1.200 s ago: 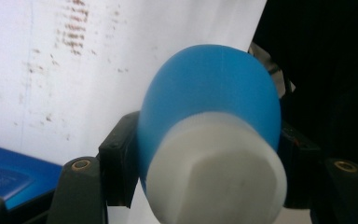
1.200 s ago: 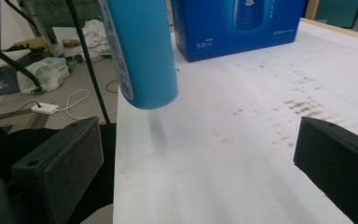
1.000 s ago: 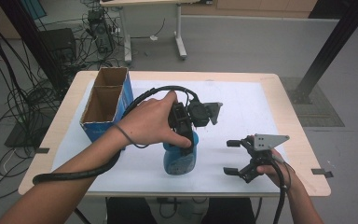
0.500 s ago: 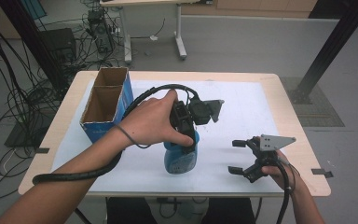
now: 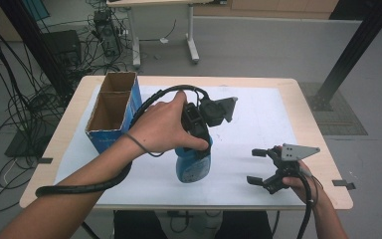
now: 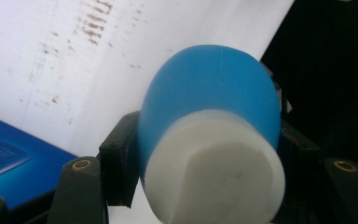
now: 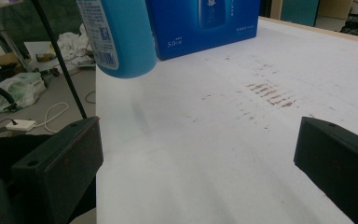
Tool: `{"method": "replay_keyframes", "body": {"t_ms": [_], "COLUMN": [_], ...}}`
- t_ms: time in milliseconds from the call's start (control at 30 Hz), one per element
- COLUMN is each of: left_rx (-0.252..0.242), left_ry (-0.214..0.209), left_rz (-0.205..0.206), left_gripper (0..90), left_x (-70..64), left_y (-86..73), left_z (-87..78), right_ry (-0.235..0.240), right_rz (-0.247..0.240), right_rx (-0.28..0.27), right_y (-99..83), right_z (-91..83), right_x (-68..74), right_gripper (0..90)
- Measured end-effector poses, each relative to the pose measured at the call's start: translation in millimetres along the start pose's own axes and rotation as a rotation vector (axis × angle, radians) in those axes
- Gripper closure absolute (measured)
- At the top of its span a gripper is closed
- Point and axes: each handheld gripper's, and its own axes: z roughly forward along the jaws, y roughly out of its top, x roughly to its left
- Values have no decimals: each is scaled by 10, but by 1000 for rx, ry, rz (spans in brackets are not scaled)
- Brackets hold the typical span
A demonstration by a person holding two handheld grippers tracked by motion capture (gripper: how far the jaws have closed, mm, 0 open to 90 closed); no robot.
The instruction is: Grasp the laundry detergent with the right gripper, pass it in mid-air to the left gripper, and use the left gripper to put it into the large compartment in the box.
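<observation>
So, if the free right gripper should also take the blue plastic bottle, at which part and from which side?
Probably the lower body of the blue plastic bottle, approached from the right gripper's own side. The left gripper is shut around the bottle's top end with the white cap; the lower body is bare and faces the open jaws.

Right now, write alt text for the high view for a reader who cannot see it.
The left gripper clamps the top of a blue bottle over a white-covered table. The right gripper rests open and empty near the table's front right edge. An open blue cardboard box stands at the left.
</observation>
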Motion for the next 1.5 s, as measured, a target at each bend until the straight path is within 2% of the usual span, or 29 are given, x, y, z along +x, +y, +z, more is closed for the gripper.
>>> {"method": "replay_keyframes", "body": {"t_ms": [67,233,467,800,1000,1200,1267,1333,1500], "left_rx": [-5,-14,-18,-28,-31,-17,-24,-11,-13], "left_ry": [5,1,14,25,33,14,20,20,12], "left_rz": [-24,-43,-99,-149,-165,-194,-199,-205,-236], "left_gripper": [372,372,372,372,373,373,373,373,372], "left_x": [12,47,89,181,218,335,335,360,467], "left_y": [-2,-2,44,129,176,232,226,248,252], "left_z": [-40,-95,-227,-436,-535,-624,-640,-661,-739], "right_ry": [-3,-5,-19,-31,-38,-46,-48,-48,-47], "right_rz": [-3,-6,-3,-13,-19,-26,-26,-28,-27], "right_rx": [2,1,0,-9,-14,-22,-24,-27,-29], "right_y": [2,8,7,58,83,104,106,110,107], "right_z": [-8,-13,-21,-41,-54,-69,-71,-76,-77], "right_x": [2,2,5,5,9,21,25,31,39], "right_gripper": [13,13,13,13,14,14,14,14,13]}}
